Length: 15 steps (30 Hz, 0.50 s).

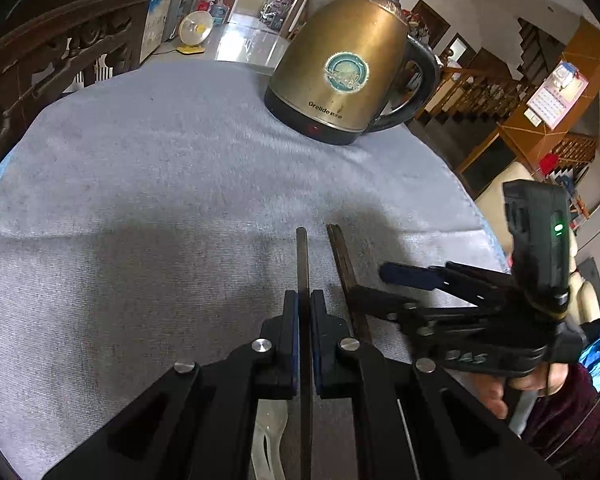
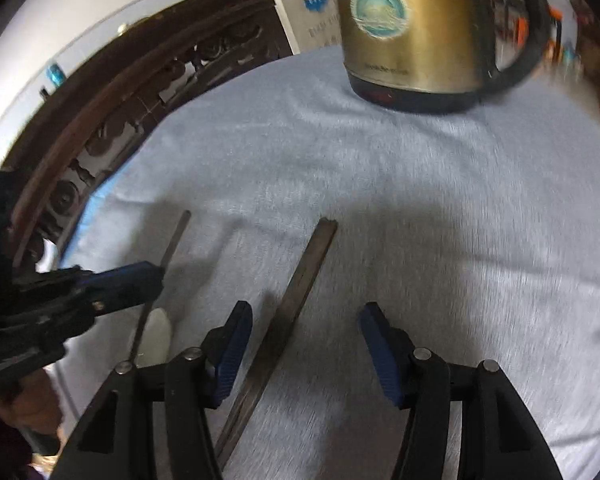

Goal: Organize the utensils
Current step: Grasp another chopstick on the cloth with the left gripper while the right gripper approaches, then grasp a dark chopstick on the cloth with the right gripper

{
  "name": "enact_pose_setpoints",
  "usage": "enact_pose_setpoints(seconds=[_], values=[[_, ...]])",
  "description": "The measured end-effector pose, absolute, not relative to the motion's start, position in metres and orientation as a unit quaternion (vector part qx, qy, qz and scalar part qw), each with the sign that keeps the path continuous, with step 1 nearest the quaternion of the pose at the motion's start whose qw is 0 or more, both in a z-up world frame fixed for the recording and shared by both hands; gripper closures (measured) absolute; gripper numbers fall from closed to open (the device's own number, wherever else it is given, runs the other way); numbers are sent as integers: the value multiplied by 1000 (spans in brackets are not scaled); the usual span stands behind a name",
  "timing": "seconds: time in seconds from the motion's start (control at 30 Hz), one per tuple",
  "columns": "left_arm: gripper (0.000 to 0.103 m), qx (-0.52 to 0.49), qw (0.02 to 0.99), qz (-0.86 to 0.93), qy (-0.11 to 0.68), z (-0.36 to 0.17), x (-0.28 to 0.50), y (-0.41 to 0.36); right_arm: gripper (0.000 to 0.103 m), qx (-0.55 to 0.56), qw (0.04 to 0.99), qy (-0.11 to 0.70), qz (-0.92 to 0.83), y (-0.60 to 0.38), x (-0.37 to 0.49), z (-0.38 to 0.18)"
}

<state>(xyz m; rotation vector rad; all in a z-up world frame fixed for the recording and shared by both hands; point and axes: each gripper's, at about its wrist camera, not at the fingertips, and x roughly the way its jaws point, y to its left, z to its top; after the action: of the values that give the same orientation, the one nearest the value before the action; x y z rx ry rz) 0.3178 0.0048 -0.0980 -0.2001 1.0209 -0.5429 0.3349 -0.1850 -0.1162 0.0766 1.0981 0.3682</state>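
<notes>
The surface (image 1: 160,168) is covered by a pale grey-blue cloth and fills most of both views; a carved dark wooden chair back (image 1: 60,48) stands past its edge at about ten o'clock in the left wrist view. A brass-coloured electric kettle (image 1: 348,68) with a black base and handle stands upright on the cloth at one o'clock, well apart from the utensils. The left gripper (image 1: 305,320) sits at six o'clock in its own view, its fingers (image 1: 290,336) brought together and clamped on a thin dark chopstick (image 1: 302,264) that runs straight up toward twelve o'clock beyond the pads. The right gripper (image 2: 306,344) has its fingers (image 2: 232,352) standing apart, pressing on nothing; a second dark chopstick (image 2: 296,300) lies flat on the cloth between them, slanting toward one o'clock; in the left wrist view this chopstick lies just beside the clamped one, at its three o'clock side. A whitish spoon-like piece (image 2: 158,336) lies under the left gripper at eight o'clock in the right wrist view; its shape is too blurred to name surely.
</notes>
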Motion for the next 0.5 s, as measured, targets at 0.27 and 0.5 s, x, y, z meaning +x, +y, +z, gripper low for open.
enact_pose_setpoints(seconds=[0.27, 0.5], values=[[98, -129, 833, -254, 474, -91, 313, 16, 100, -57, 847, 501, 169, -175, 326, -112], [98, -115, 835, -240, 481, -93, 313, 10, 98, -3, 838, 534, 114, -239, 320, -115]])
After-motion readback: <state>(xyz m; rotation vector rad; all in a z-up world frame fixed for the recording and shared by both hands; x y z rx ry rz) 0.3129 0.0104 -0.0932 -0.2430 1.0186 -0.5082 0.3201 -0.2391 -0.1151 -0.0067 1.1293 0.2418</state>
